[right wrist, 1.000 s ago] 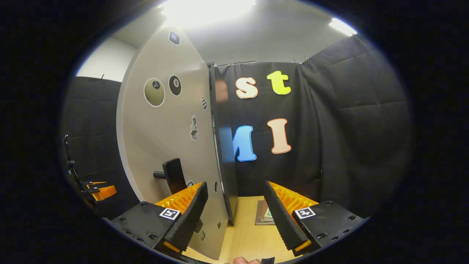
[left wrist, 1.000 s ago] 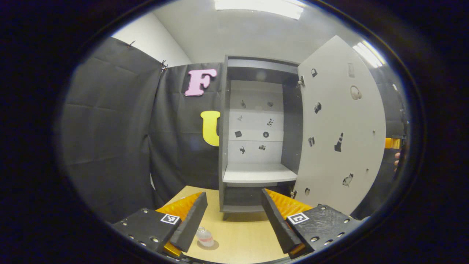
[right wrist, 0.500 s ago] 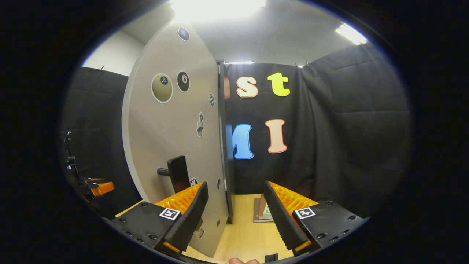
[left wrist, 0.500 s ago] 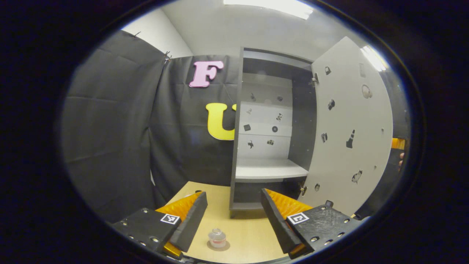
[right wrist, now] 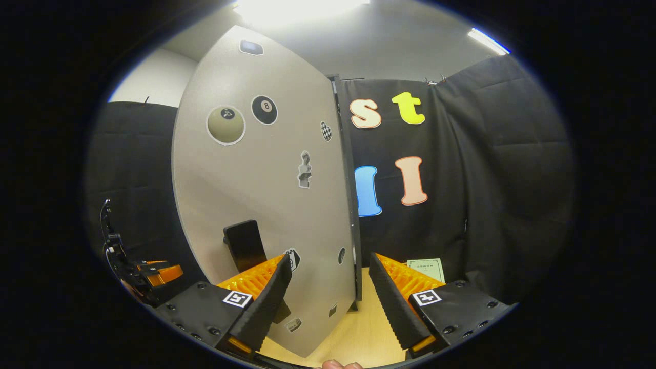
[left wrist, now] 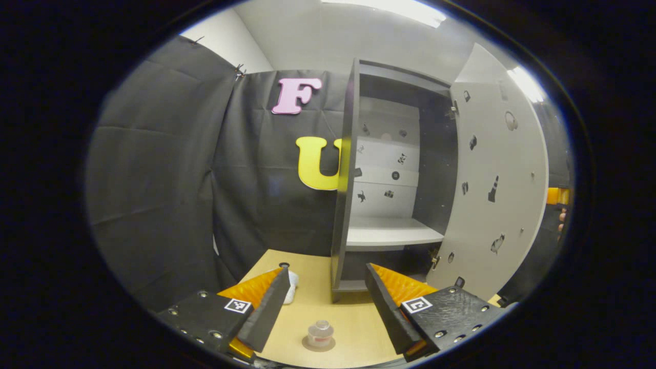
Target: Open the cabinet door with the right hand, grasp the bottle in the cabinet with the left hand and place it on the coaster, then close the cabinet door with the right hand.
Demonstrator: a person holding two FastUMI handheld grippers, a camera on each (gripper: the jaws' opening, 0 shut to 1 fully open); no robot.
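Change: over the last second we saw the cabinet (left wrist: 353, 169) slide rightward in the left gripper view, and the bottle (left wrist: 320, 334) came from beside the left finger to the middle of the gap.
Door: the door (right wrist: 266, 195) had swung to show us more of its face in the right gripper view than before; it stood open, hinged on the cabinet's right side.
Handle: the dark handle (right wrist: 244, 245) sat low on the door's outer face, just above our right gripper's left finger, apart from it.
Bottle: it stood upright on the coaster (left wrist: 310, 346), on the table (left wrist: 348, 328) in front of the cabinet.
Left gripper: our left gripper (left wrist: 324, 307) was released, jaws wide, with the bottle low between the fingers, touching neither.
Right gripper: our right gripper (right wrist: 328, 297) was also spread open, grasping nothing, the door's free edge between its fingers.
Shelf: the cabinet's shelf (left wrist: 389, 236) was bare.
Paper: a sheet (right wrist: 425, 267) lay right of the cabinet.
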